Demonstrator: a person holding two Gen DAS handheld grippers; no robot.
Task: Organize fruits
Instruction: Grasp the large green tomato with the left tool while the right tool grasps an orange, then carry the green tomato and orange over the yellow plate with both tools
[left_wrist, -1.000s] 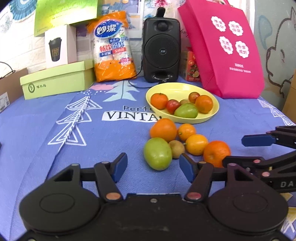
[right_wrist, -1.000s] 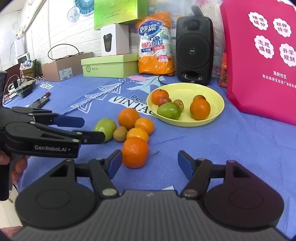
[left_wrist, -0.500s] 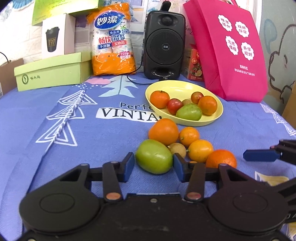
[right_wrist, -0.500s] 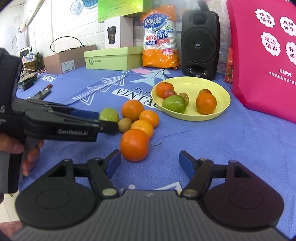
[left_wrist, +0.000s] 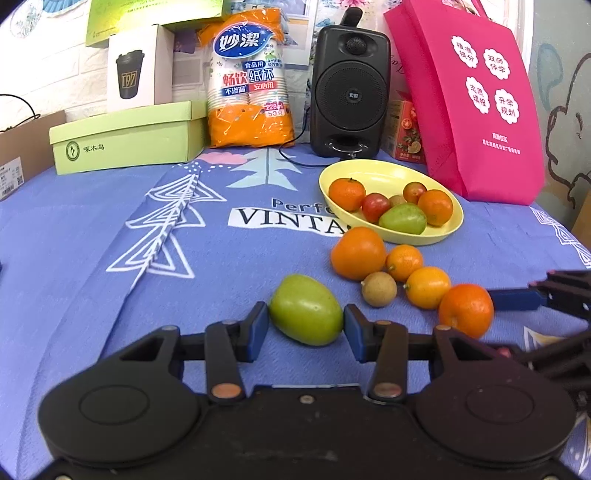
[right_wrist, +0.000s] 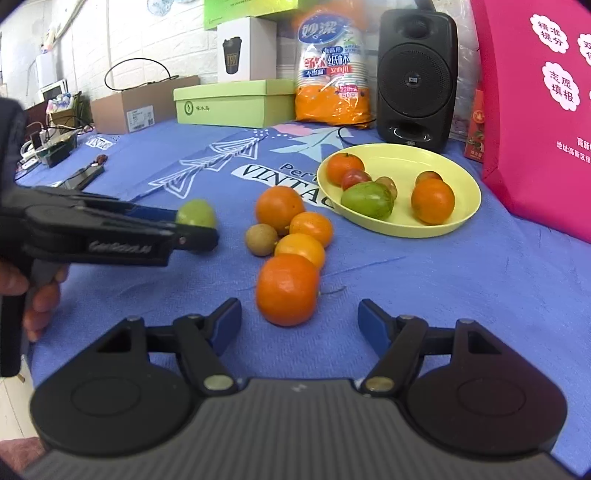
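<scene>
On the blue tabletop (left_wrist: 92, 229), the left claw (left_wrist: 306, 322) is clenching on a green fruit (left_wrist: 306, 309), its blue pads touching both sides. Near it, the right claw (right_wrist: 300, 325) is standing released, with its jaws apart just before an orange (right_wrist: 287, 288). Three more citrus fruits and a small brown fruit (right_wrist: 261, 239) are lying beside the yellow plate (right_wrist: 458, 173), which is holding other fruits.
</scene>
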